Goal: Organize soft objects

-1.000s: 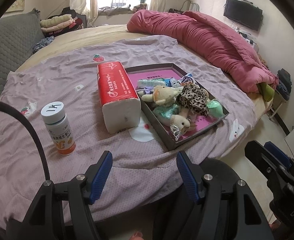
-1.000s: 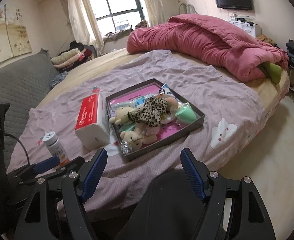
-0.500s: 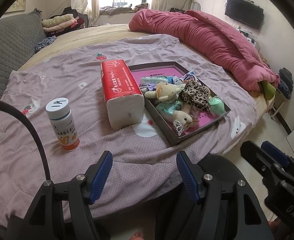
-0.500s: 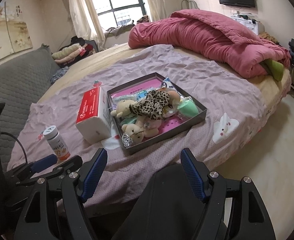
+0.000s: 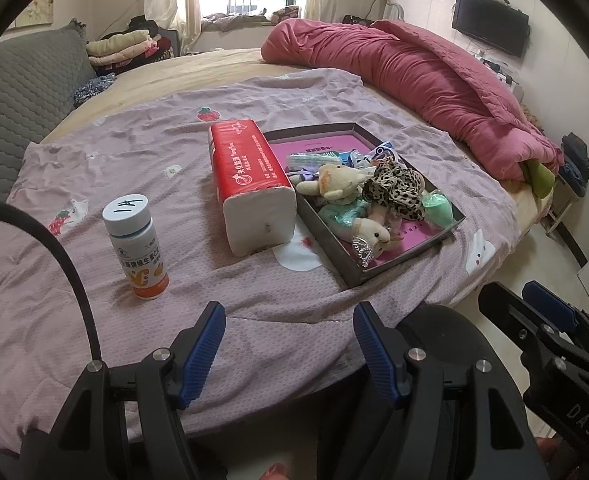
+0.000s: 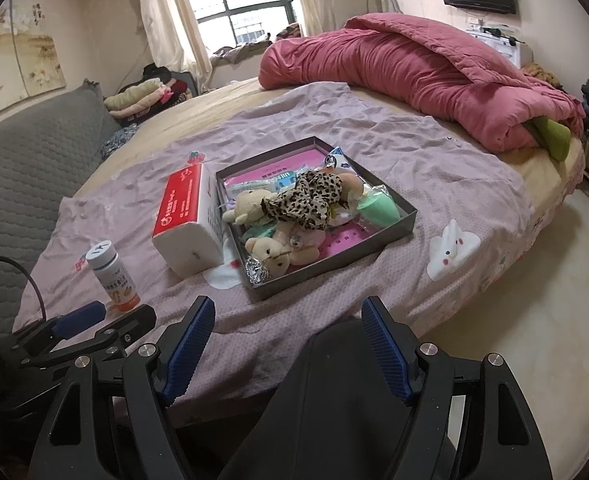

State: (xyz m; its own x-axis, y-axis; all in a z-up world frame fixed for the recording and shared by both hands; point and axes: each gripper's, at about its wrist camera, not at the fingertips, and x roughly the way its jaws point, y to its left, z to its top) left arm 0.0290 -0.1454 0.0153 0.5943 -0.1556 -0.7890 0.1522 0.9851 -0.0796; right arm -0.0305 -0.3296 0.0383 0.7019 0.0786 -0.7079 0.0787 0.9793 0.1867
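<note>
A shallow grey box (image 5: 326, 236) (image 6: 390, 232) with a pink floor lies on the mauve bedspread. Inside it sit several soft things: a cream teddy (image 5: 336, 182) (image 6: 250, 205), a leopard-print cloth (image 5: 396, 188) (image 6: 306, 200), a mint-green foam piece (image 5: 438, 210) (image 6: 378, 208) and a small bear (image 6: 272, 254). A red-and-white tissue pack (image 5: 250, 184) (image 6: 188, 220) lies against the box's left side. My left gripper (image 5: 288, 344) is open and empty, short of the box. My right gripper (image 6: 286, 340) is open and empty too, near the bed's edge.
A white pill bottle (image 5: 136, 240) (image 6: 112, 272) with an orange base stands left of the tissue pack. A rolled pink duvet (image 5: 414, 76) (image 6: 414, 68) lies at the back right. A grey headboard (image 5: 18, 92) is on the left, pale floor (image 6: 534, 320) on the right.
Both views have shifted slightly, the box and tissue pack sitting a touch farther in over the bedspread. Both grippers stay open and empty.
</note>
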